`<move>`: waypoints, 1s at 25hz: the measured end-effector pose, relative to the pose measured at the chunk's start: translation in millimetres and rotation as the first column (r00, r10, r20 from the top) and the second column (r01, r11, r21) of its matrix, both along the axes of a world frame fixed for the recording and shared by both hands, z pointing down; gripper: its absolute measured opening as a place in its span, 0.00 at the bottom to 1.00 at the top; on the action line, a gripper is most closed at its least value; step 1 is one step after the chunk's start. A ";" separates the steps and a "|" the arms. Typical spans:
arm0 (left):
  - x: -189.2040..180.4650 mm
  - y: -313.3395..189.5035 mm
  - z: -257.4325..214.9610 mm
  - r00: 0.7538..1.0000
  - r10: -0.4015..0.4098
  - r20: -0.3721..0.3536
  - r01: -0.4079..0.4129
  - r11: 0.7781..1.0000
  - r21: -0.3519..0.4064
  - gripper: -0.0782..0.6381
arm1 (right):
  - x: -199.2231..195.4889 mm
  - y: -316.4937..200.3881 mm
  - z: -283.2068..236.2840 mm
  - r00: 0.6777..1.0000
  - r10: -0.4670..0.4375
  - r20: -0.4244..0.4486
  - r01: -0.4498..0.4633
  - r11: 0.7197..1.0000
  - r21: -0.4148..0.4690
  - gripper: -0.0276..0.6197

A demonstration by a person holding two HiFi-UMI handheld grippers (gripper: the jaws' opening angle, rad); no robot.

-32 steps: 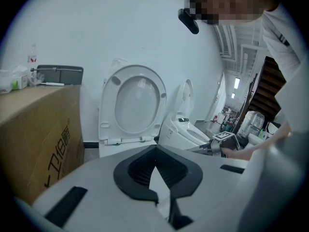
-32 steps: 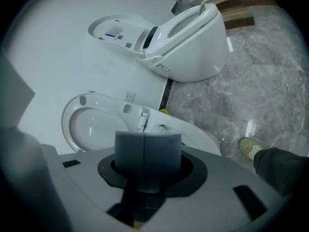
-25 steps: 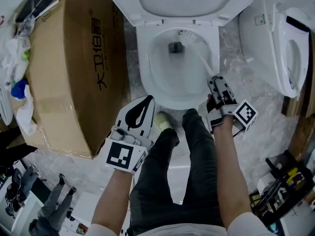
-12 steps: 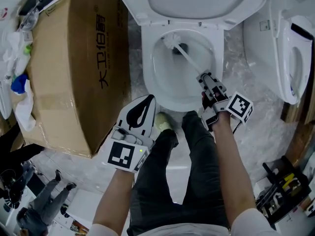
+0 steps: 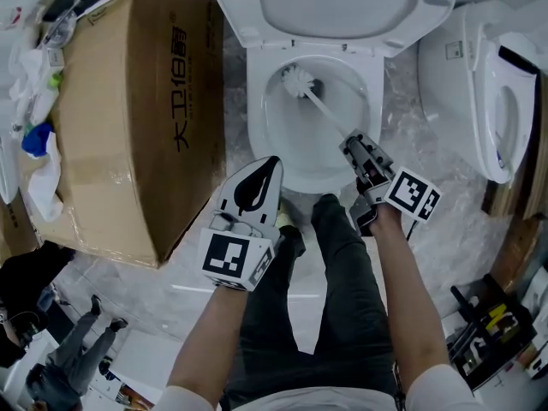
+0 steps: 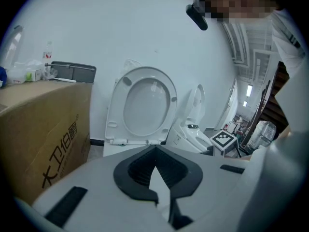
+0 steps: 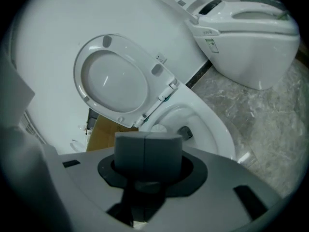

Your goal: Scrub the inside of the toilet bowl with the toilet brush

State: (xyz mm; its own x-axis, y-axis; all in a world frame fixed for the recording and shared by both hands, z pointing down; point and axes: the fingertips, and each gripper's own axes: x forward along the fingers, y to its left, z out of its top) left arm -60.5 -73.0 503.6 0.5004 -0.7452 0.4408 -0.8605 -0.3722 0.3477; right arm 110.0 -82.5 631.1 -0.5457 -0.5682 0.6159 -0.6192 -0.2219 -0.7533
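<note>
Centrally in the head view: white toilet bowl (image 5: 257,127), seat and lid (image 5: 334,2) tipped up behind it. Inside the bowl: toilet brush (image 5: 297,79), bristle head low against the back wall, just beside the dark drain opening (image 5: 312,85), white handle slanting up and out toward the right-hand rim. Right hand-held gripper (image 5: 354,144) clamped on the upper end of that handle, marker cube (image 5: 415,197) behind it. In the right gripper view: grey pads (image 7: 130,151) pressed together, bowl and raised lid beyond. Left hand-held gripper (image 5: 264,171) closed on nothing, tips meeting, held clear of the bowl just off its front-left rim. In the left gripper view: pointed toward the raised lid.

Left of the toilet: large brown cardboard box (image 5: 128,118) with Chinese print on its side, closed faces only, contents not visible. Past the box's left edge: white rags (image 5: 30,75) and a blue item (image 5: 34,139), whether on or behind the box not clear. Right of the bowl: second white toilet (image 5: 479,84), well apart from the brush. Underfoot: grey marbled floor (image 5: 445,221).
</note>
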 end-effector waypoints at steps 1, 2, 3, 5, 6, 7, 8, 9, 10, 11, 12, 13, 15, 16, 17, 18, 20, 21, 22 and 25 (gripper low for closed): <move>4.5 -0.7 -1.3 1.000 0.000 -0.005 0.000 1.000 -0.002 0.12 | 2.2 5.2 -4.8 0.999 -0.023 -0.035 0.023 1.000 0.003 0.28; 9.9 -0.9 -2.4 1.000 0.006 -0.010 -0.006 1.000 -0.003 0.12 | 3.5 11.5 -8.6 0.996 -0.052 -0.072 0.052 0.999 0.004 0.28; 15.8 -0.5 -2.8 1.000 0.014 -0.015 -0.014 1.000 -0.002 0.12 | 3.9 19.1 -11.0 0.990 -0.087 -0.107 0.087 0.996 0.002 0.29; 27.8 1.4 -1.2 0.999 0.032 -0.025 -0.032 0.999 -0.002 0.12 | 2.3 36.4 -11.6 0.970 -0.169 -0.177 0.171 0.985 -0.002 0.28; 33.1 2.4 0.6 0.999 0.041 -0.028 -0.041 0.999 -0.003 0.12 | 0.4 44.9 -10.6 0.954 -0.212 -0.212 0.216 0.976 -0.004 0.28; 37.7 3.2 3.6 0.998 0.049 -0.027 -0.049 0.999 -0.005 0.12 | -1.8 52.5 -8.5 0.935 -0.254 -0.247 0.261 0.965 -0.004 0.28; 41.3 4.2 7.9 0.998 0.058 -0.024 -0.058 0.998 -0.007 0.12 | -4.2 59.2 -4.7 0.913 -0.293 -0.283 0.304 0.953 -0.005 0.28; 43.9 5.4 13.4 0.998 0.068 -0.018 -0.068 0.998 -0.010 0.12 | -6.8 64.9 0.4 0.889 -0.329 -0.317 0.345 0.939 -0.007 0.28; 45.3 6.9 19.3 0.997 0.077 -0.013 -0.077 0.997 -0.014 0.12 | -9.8 69.5 6.7 0.863 -0.363 -0.351 0.384 0.923 -0.008 0.29; 45.4 8.4 25.2 0.996 0.083 -0.010 -0.083 0.996 -0.018 0.12 | -13.5 73.0 13.4 0.836 -0.395 -0.381 0.423 0.906 -0.010 0.28; 44.7 10.2 30.7 0.996 0.087 -0.009 -0.087 0.996 -0.023 0.12 | -17.5 75.6 20.1 0.809 -0.424 -0.407 0.460 0.888 -0.011 0.28; 43.4 12.0 35.5 0.996 0.089 -0.009 -0.090 0.996 -0.027 0.12 | -21.8 77.5 26.3 0.782 -0.449 -0.432 0.493 0.870 -0.012 0.28; 40.5 15.8 43.9 0.996 0.094 -0.006 -0.094 0.995 -0.033 0.12 | -29.0 77.7 34.9 0.735 -0.480 -0.478 0.543 0.840 -0.008 0.28; 39.1 17.2 47.4 0.995 0.096 -0.003 -0.096 0.995 -0.035 0.12 | -31.5 75.7 37.6 0.717 -0.485 -0.500 0.559 0.829 -0.002 0.28; 37.7 17.9 50.4 0.995 0.099 -0.001 -0.099 0.994 -0.036 0.12 | -33.7 72.4 39.7 0.702 -0.487 -0.520 0.572 0.820 0.005 0.28; 36.1 18.0 53.0 0.995 0.100 0.001 -0.100 0.994 -0.035 0.12 | -36.0 68.2 41.5 0.687 -0.487 -0.539 0.585 0.811 0.013 0.28; 33.0 16.7 57.3 0.995 0.098 0.003 -0.098 0.995 -0.031 0.12 | -41.5 57.5 44.7 0.648 -0.490 -0.583 0.619 0.785 0.029 0.28; 32.0 15.3 59.2 0.995 0.098 0.003 -0.097 0.995 -0.027 0.12 | -44.3 51.0 45.8 0.624 -0.491 -0.608 0.640 0.768 0.037 0.28; 31.4 13.6 60.9 0.995 0.097 0.003 -0.097 0.995 -0.023 0.12 | -46.9 43.9 46.7 0.599 -0.490 -0.634 0.660 0.750 0.044 0.28; 29.7 9.9 65.7 0.995 0.095 0.002 -0.095 0.995 -0.013 0.12 | -53.2 24.0 47.6 0.529 -0.483 -0.698 0.712 0.700 0.056 0.28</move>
